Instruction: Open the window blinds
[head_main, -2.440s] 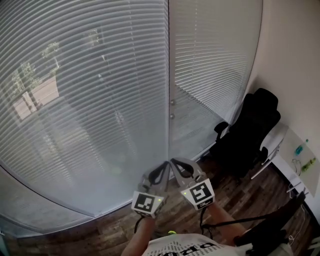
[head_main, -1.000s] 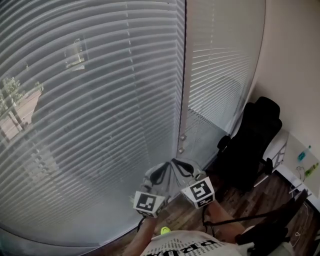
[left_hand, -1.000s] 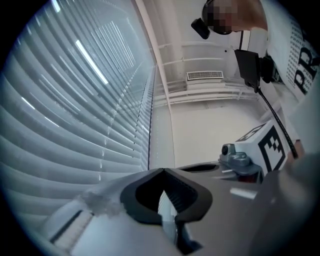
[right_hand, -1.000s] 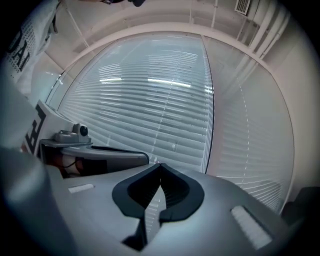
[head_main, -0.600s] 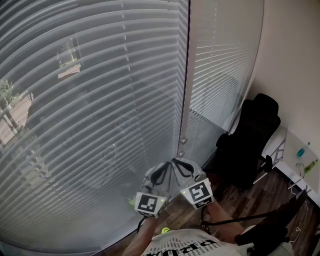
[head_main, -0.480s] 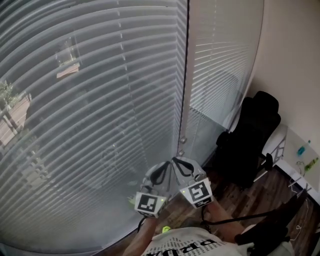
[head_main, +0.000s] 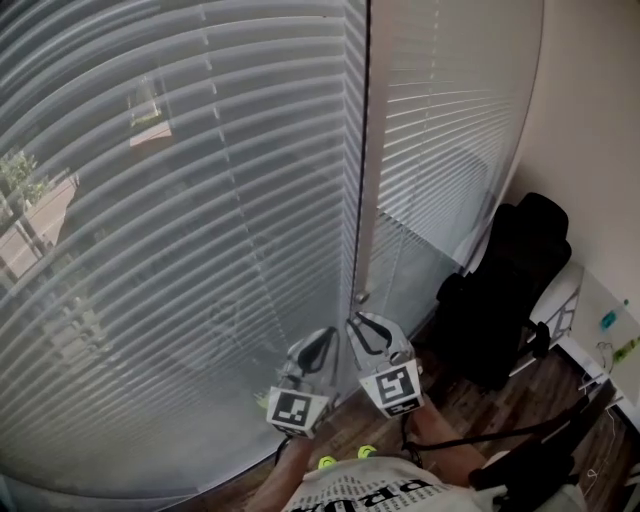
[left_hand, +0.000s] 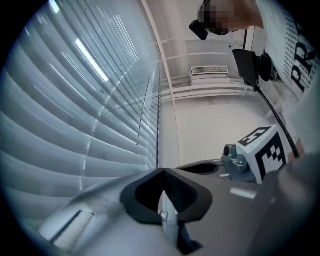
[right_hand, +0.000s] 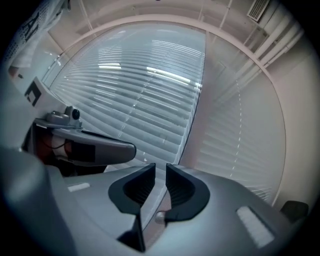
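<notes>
Item: window blinds (head_main: 200, 200), slats closed, just ahead; left hand-held gripper (left_hand: 163, 171) closed, empty; right hand-held gripper (right_hand: 160, 167) just opening to a narrow, empty gap; risk: gap misses small knob (head_main: 360, 297) by the frame post (head_main: 362, 150), nips and bends a slat

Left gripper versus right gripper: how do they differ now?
Left gripper jaws are shut, tips touching; right gripper jaws have just been opening, now slightly apart, nothing between them. Left gripper sits lower in the head view than right gripper. Both point toward the blinds, empty.
</notes>
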